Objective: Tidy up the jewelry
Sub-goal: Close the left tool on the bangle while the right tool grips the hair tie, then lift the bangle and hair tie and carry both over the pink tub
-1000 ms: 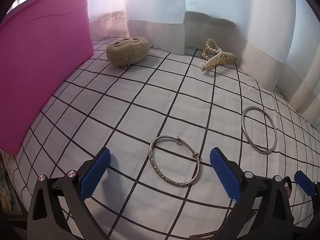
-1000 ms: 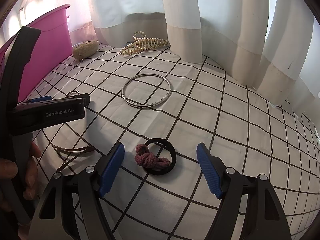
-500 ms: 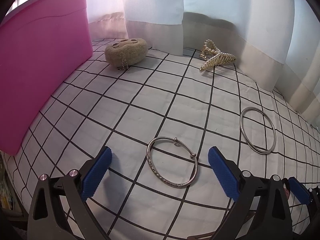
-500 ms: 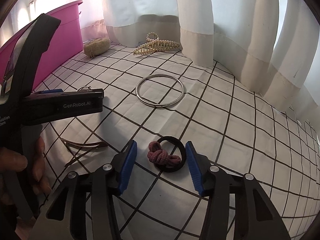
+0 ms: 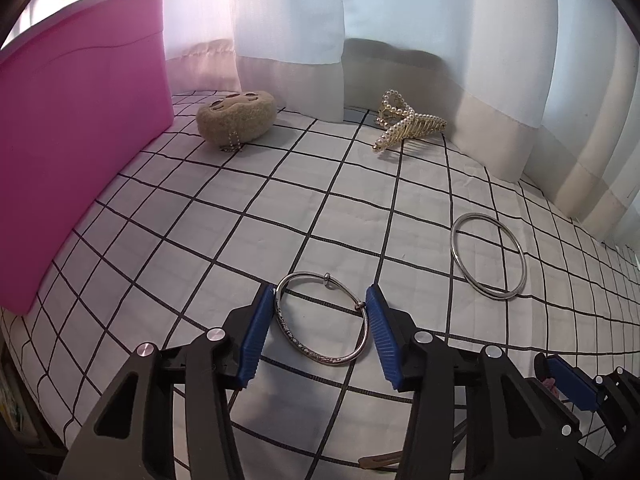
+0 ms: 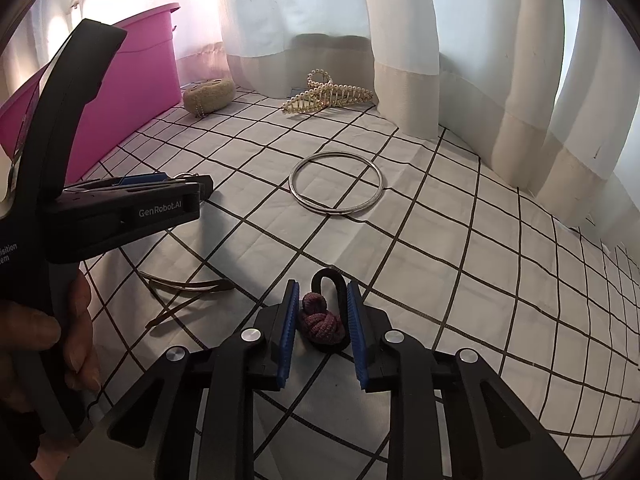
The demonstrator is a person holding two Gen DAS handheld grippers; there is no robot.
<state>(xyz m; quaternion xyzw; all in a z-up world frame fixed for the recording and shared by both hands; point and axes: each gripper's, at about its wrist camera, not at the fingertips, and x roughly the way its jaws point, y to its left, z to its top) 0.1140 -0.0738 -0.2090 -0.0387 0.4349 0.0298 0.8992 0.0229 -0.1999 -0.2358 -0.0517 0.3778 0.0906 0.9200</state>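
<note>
Your left gripper (image 5: 320,320) tilts down over the gridded cloth (image 5: 200,220), its ribbed blue pads having just closed onto the engraved silver bangle (image 5: 320,354), touching both sides. Left of it stands the smooth pink bin (image 5: 80,120), with a fuzzy tan pouch (image 5: 236,118) and pearl claw clip (image 5: 408,122) beyond. A plain steel ring (image 5: 486,256) lies flat to the right. Your right gripper (image 6: 322,312) has just been closing and squeezes the black hair tie (image 6: 334,280) with its woven maroon knot into a narrow loop.
</note>
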